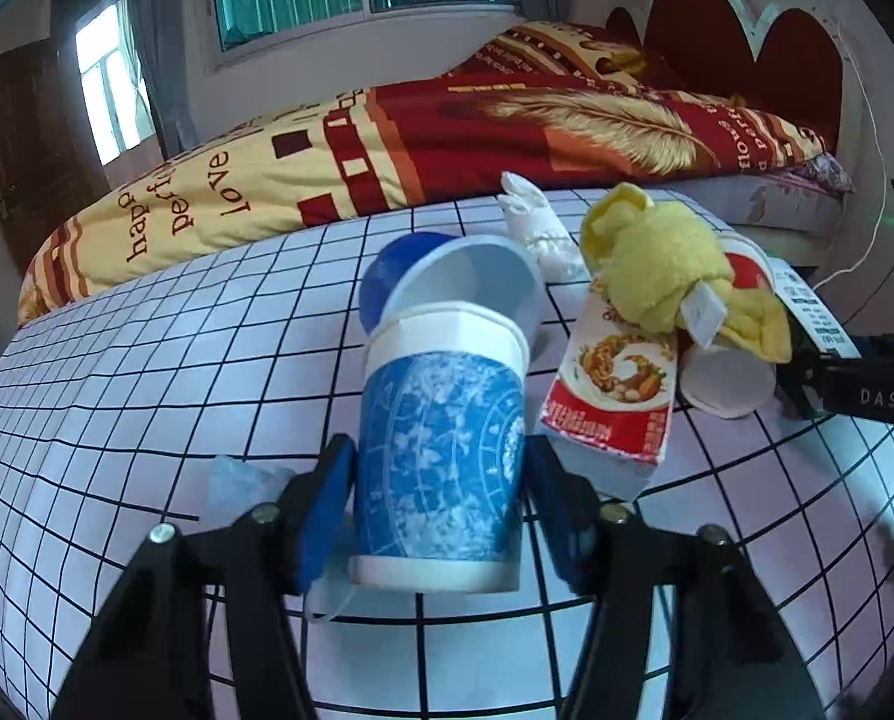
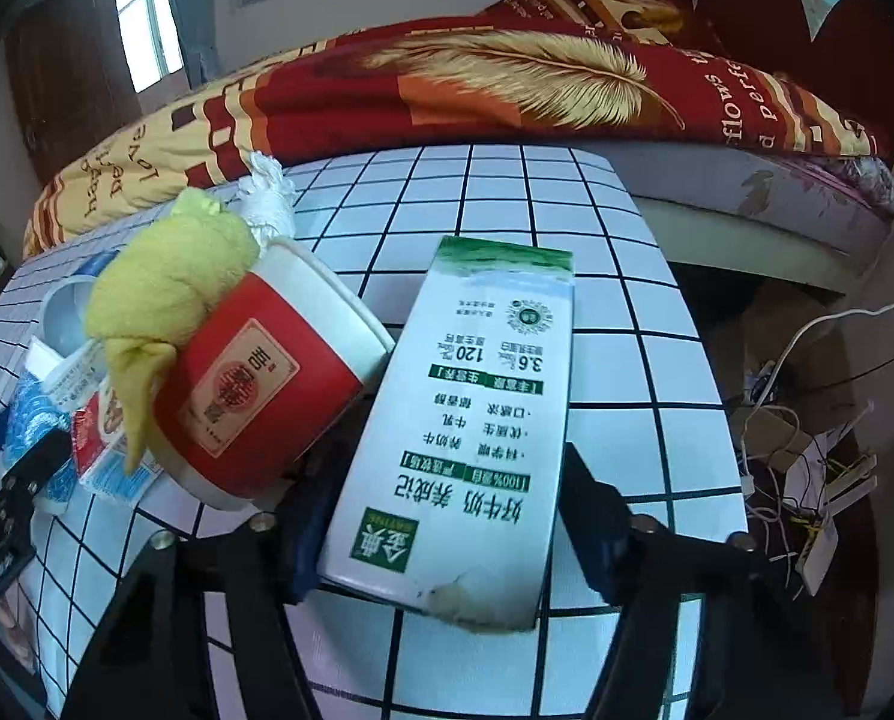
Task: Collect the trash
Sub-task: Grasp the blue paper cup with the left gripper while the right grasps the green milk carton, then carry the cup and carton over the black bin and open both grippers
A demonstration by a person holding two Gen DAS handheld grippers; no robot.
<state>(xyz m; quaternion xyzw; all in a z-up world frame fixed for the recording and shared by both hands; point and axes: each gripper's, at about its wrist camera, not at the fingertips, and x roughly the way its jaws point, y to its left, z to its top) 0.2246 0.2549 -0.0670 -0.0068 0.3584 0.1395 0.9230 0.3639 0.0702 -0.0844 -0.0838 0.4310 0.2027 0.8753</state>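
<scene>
Nearest, the left gripper [image 1: 438, 480] clasps a blue cup [image 1: 441, 456] w/ its fingers on both sides; the right gripper [image 2: 447, 516] brackets a milk carton [image 2: 477, 420], contact unclear. Just beyond, on the grid table [image 1: 147, 360]: red cup [image 2: 255, 384], yellow cloth [image 1: 657, 258], noodle box [image 1: 615, 402], white wad [image 1: 537, 228]. Bed [image 1: 387, 138] behind. No bin visible, so collecting looks early; about 6 items left.

My left gripper's [image 1: 438, 483] blue pads looked rubbery and matt against the smooth blue-patterned paper cup [image 1: 441, 450]. The white-and-green milk carton [image 2: 465, 426] was glossy card, torn rough at one corner. The yellow cloth [image 1: 675, 264] looked fuzzy, and the black-gridded white tablecloth [image 1: 147, 360] smooth with a slight sheen.
</scene>
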